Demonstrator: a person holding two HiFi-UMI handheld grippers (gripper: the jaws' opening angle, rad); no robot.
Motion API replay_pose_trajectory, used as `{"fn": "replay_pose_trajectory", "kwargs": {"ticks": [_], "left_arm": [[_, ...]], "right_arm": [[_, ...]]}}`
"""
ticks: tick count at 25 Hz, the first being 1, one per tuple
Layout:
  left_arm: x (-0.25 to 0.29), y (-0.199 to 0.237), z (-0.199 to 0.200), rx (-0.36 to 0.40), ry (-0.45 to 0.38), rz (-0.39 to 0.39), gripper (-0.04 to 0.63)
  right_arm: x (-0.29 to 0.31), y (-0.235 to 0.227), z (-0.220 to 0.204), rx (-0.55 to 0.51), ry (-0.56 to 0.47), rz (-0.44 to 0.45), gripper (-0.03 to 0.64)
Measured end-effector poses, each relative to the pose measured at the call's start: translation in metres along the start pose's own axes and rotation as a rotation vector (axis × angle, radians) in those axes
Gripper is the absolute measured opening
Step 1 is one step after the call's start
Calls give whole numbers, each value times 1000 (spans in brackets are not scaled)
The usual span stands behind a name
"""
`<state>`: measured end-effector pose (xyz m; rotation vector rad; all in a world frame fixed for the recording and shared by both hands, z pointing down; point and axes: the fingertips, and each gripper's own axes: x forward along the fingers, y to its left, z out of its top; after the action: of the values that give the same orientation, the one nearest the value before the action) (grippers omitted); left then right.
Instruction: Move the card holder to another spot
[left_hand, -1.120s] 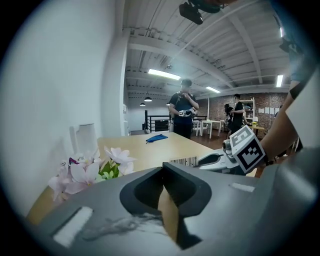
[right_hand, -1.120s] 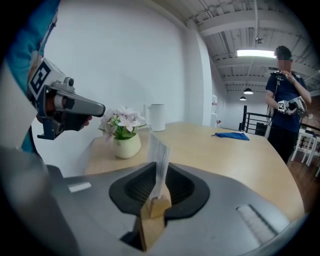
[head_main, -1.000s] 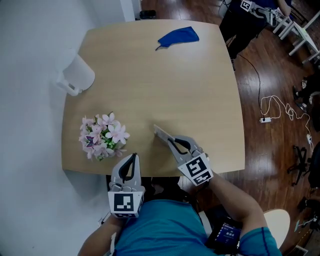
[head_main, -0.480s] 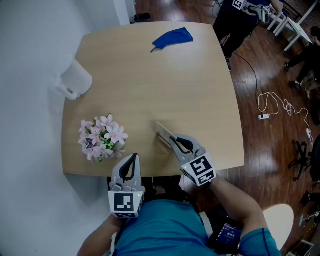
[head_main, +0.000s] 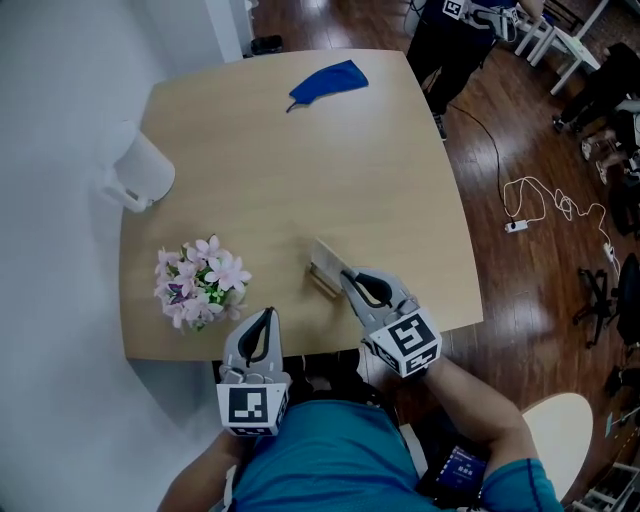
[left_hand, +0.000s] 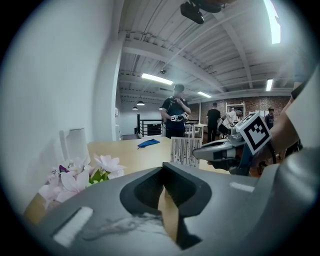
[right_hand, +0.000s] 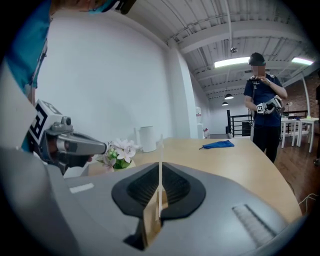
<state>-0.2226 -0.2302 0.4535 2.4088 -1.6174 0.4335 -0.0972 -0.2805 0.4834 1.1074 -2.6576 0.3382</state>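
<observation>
Starting at the left edge of the table (head_main: 300, 170), a white jug (head_main: 140, 168) and a bunch of pink flowers (head_main: 200, 282) are seen, both well apart from the work and seemingly left there as bystanders. Just beside the flowers, at the near edge, the left gripper (head_main: 269, 314) is held back with its fingers pressed together on nothing. It is judged to be parked there so that the path is kept free. Further right, the card holder (head_main: 322, 264) is found near the front of the table, its thin upright plate and wooden base pinched between the fingers of the right gripper (head_main: 344, 275). The grip is taken low, probably so that the light piece is kept upright while carried. Whether its base is touching the wood cannot be told. At the far right edge a blue cloth (head_main: 328, 82) is laid, and much open surface is offered between as a new spot.
</observation>
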Motion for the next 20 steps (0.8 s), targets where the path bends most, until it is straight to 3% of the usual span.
{"fn": "replay_pose_trajectory", "kwargs": {"ticks": [10,20], "left_arm": [[5,-20,34,-9,-90,-177,12],[-4,-88,51,-2,-142,-486,14]], "right_arm": [[-83,-2,64,153,-142,-197,8],[-213,17,52,367,-227,-494,8]]}}
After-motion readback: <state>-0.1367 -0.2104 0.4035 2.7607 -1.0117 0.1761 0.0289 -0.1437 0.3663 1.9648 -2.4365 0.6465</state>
